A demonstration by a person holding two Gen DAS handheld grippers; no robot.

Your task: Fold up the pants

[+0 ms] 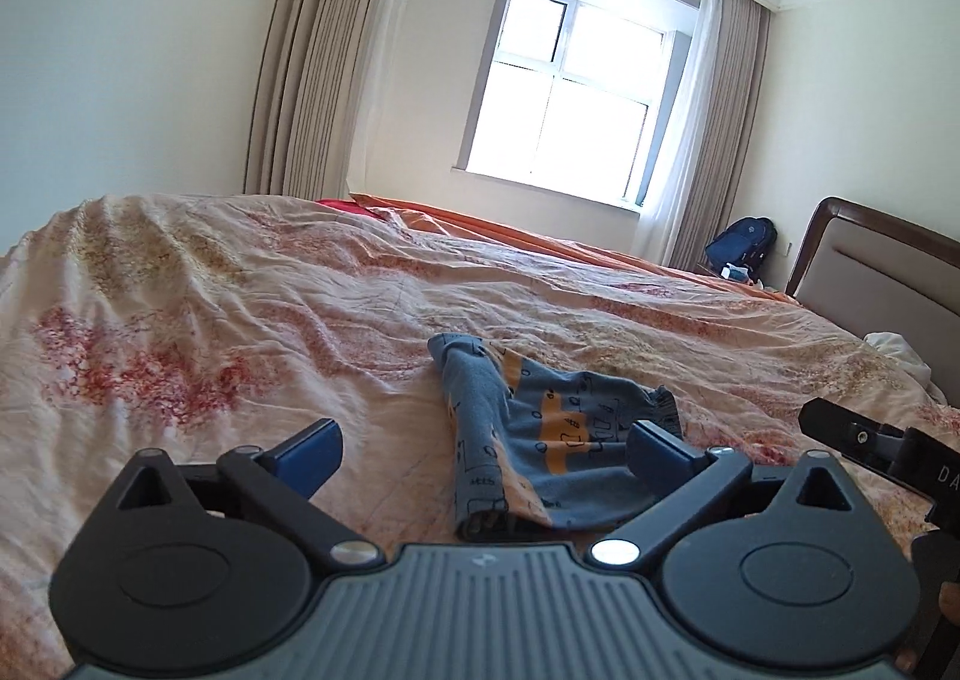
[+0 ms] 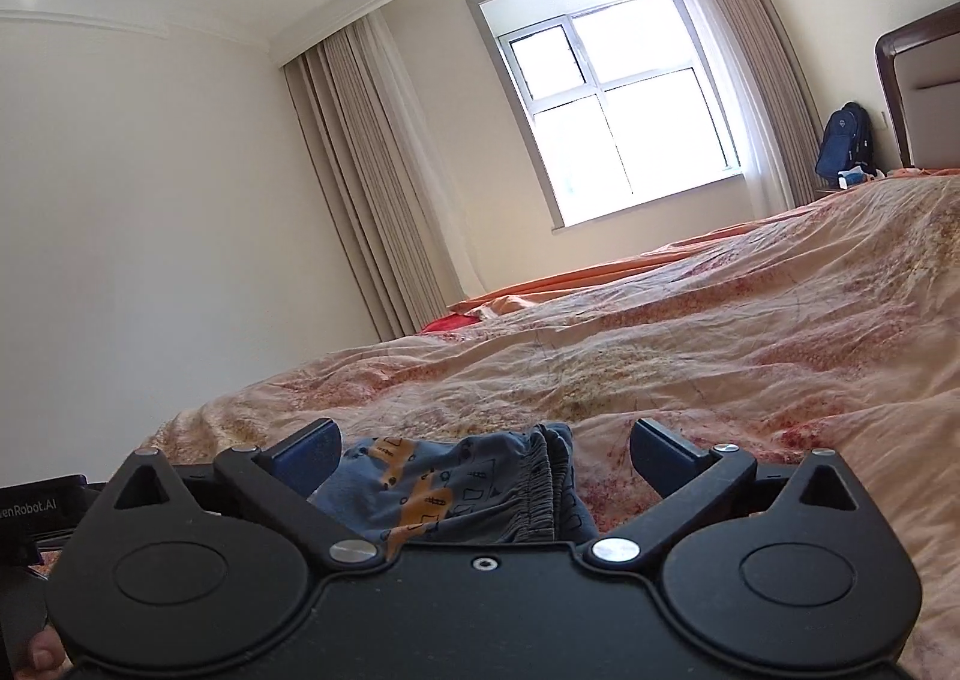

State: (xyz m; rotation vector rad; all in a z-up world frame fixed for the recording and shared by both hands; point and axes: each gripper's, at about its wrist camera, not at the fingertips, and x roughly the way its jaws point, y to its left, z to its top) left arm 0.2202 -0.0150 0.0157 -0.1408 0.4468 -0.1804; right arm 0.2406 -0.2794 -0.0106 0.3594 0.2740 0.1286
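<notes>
Small blue pants (image 1: 540, 434) with orange and black prints lie folded in a bundle on the bed cover (image 1: 240, 308). My left gripper (image 1: 483, 449) stands open just before them, its blue pads wide apart and clear of the cloth. In the right wrist view the same pants (image 2: 462, 482) show their grey elastic waistband (image 2: 540, 491) between the spread fingers. My right gripper (image 2: 483, 449) is open too, with no pad pressing on the fabric. The right gripper's black body (image 1: 870, 440) shows at the right edge of the left wrist view.
The wrinkled pink floral bed cover (image 2: 720, 350) stretches toward a window (image 1: 570, 86) with curtains. A padded headboard (image 1: 882, 272) stands at the right, a blue backpack (image 1: 744, 248) beside it. An orange sheet (image 1: 510, 227) lines the bed's far edge.
</notes>
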